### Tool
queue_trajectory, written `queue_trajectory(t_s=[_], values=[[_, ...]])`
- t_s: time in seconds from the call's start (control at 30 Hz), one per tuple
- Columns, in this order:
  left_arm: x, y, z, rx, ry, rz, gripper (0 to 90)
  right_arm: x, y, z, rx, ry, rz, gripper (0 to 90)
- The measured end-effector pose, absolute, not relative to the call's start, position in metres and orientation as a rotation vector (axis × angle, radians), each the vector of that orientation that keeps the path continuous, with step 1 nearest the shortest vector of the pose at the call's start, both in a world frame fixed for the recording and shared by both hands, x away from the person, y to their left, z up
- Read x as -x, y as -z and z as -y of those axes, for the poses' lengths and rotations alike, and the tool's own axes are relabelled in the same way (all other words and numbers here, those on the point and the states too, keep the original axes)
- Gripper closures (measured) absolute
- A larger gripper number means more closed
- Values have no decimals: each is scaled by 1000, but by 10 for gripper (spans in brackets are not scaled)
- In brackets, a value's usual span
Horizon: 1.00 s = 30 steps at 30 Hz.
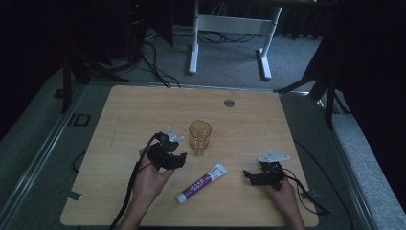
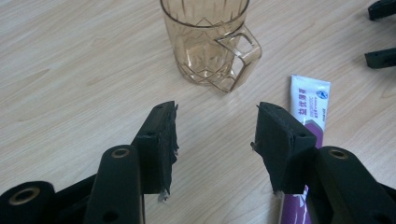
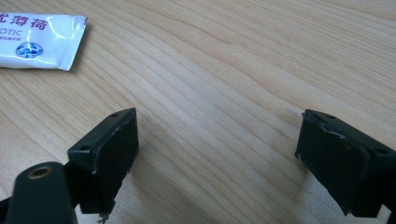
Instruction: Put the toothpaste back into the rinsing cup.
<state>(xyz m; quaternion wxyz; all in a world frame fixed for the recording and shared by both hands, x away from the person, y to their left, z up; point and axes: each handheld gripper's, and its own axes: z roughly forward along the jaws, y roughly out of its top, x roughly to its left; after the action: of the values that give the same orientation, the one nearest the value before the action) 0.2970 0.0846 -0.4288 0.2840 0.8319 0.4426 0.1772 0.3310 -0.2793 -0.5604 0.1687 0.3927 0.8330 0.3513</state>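
On the light wooden table [image 1: 143,110] stand 1 amber transparent plastic mug [image 1: 199,136] and 1 white-and-purple toothpaste tube [image 1: 202,182], lying flat between the 2 grippers. The left gripper view shows the mug's faceted wall and angular handle, which the high view does not make clear. The left gripper [image 2: 215,135] has its jaws apart with nothing between them, just before the mug. The right gripper [image 3: 217,158] is wide open over bare wood, near the tube's flat end.

mug [image 2: 205,42]: rim cut off by edge | toothpaste tube [image 2: 306,112]: partly hidden behind jaw
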Motion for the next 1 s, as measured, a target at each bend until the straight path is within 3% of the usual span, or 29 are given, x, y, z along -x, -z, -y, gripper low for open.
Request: queue_trajectory(t_s=[1.0], values=[[-296,444,-47,-2353,-417,-1119,474,-331,560,279,-1117,-999,-2369,126]])
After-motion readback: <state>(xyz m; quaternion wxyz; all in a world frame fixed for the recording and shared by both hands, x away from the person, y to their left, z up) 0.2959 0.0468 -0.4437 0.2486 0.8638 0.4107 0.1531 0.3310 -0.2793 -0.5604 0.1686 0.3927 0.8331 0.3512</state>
